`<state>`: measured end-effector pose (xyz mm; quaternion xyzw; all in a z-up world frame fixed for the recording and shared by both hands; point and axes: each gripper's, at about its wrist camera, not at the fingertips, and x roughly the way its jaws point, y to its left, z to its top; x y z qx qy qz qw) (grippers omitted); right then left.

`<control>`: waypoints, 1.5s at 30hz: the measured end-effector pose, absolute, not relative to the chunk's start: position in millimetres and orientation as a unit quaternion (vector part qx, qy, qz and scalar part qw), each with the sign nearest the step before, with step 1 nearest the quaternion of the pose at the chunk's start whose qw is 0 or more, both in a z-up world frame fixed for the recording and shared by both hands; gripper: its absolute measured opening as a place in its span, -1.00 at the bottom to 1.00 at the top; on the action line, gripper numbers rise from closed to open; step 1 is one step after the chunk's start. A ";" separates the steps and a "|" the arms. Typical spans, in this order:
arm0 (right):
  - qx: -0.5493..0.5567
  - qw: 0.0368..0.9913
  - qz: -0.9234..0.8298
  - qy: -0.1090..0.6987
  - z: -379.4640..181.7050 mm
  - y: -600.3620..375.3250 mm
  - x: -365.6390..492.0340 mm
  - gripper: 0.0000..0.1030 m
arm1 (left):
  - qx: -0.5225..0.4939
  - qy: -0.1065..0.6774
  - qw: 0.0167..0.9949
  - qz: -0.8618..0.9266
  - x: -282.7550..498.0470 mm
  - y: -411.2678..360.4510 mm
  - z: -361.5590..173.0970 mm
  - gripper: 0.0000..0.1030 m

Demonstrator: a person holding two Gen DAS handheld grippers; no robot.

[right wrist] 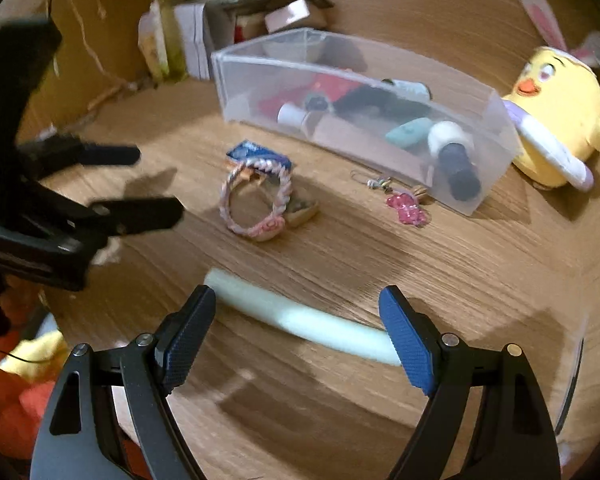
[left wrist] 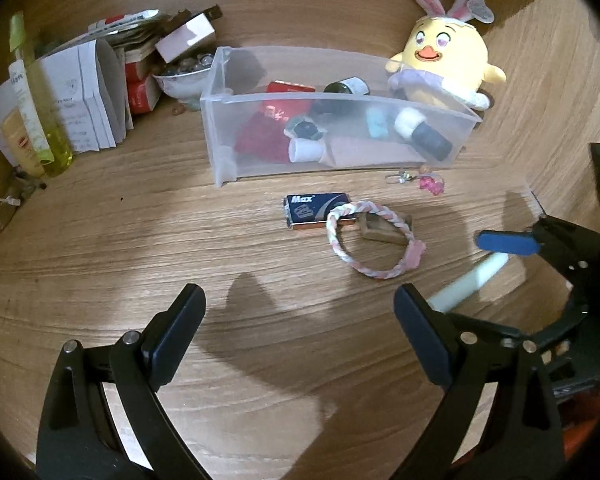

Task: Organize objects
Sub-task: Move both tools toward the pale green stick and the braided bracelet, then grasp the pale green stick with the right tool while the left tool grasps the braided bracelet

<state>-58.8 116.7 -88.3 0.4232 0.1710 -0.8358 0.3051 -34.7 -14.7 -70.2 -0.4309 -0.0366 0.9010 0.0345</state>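
The right gripper [right wrist: 296, 336] had its two blue pads spread wide, and nothing was held in it. A pale green stick [right wrist: 300, 320] lay flat on the wooden table [right wrist: 460, 264], just past the pads and running across the space between them. It was blurry, so I could not tell if a pad touched it. The stick looked soft and light, like foam, so it would likely squash a bit and not break. It looked long and round, so it might roll away. The best place to pinch it looked like the middle, where it would stay level. The left gripper [left wrist: 300, 340] was wide too and empty, hanging over bare table. Farther back sat a clear plastic box [left wrist: 224, 136] that already had small things in it. Close in front of the box lay a dark blue packet [left wrist: 314, 210], a pink and white braided ring [left wrist: 370, 270] and a little pink charm [left wrist: 430, 182]. The ring was soft and floppy. A yellow chick toy [left wrist: 448, 68] sat touching the back of the box.
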 end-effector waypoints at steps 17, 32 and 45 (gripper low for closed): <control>0.424 0.255 -0.860 0.122 -85.8 176.6 -53.4 -0.72 | -0.441 0.015 0.106 0.891 -66.1 46.9 -69.4 0.54; 0.428 0.237 -0.868 0.087 -85.7 184.8 -72.3 -0.72 | -0.466 -0.007 0.160 0.870 -98.6 66.8 -64.1 -0.11; 0.425 0.243 -0.867 0.091 -83.0 181.0 -85.8 -0.72 | -0.479 0.008 0.173 0.861 -100.9 83.8 -69.4 -0.20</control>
